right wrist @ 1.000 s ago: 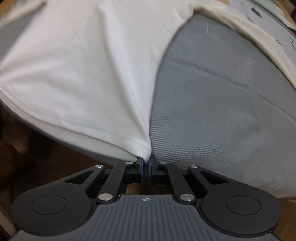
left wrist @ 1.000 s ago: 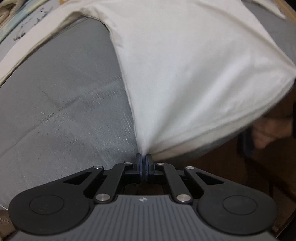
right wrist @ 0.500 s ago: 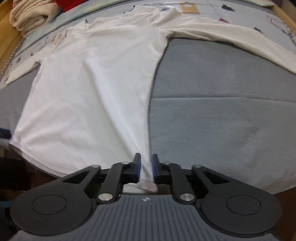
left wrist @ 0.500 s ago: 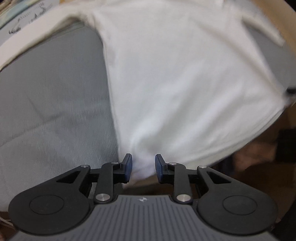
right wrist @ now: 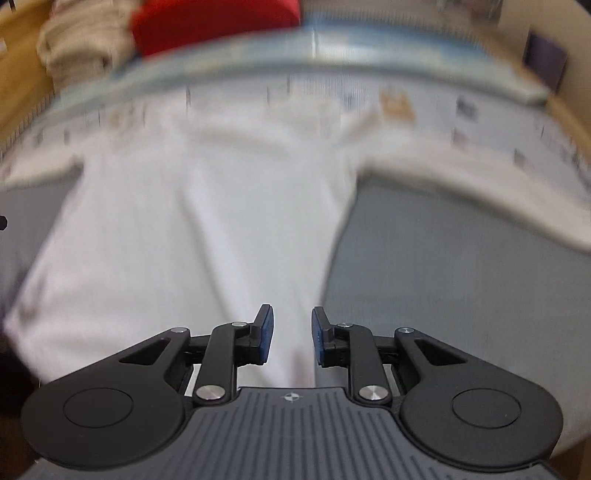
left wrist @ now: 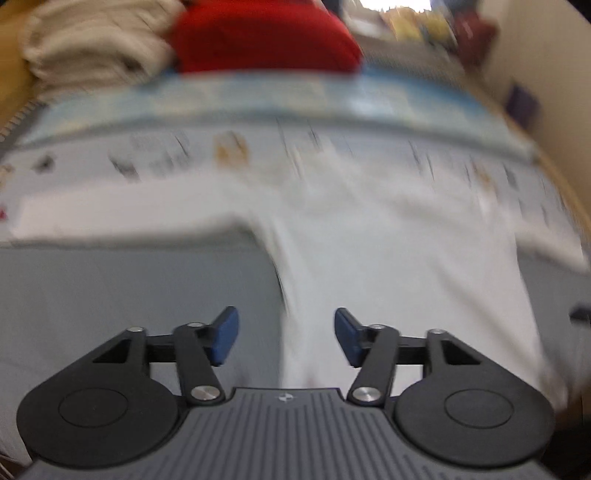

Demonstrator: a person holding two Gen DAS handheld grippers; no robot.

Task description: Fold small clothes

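**White shirt released and laid flat**

White shirt point(left wrist: 399, 266) lies spread across the middle of both frames on the grey sheet point(left wrist: 129, 295). My left tongs point(left wrist: 286, 341) and right tongs point(right wrist: 291, 338), pinching its hem a second ago, now stand spread and empty. Spreading looks finished; folding can begin. No containers visible; folded cream and red laundry point(right wrist: 214, 18) sits at upper left.

Both wrist views low, forward-facing (blurred), sharing white shirt point(left wrist: 388, 266).
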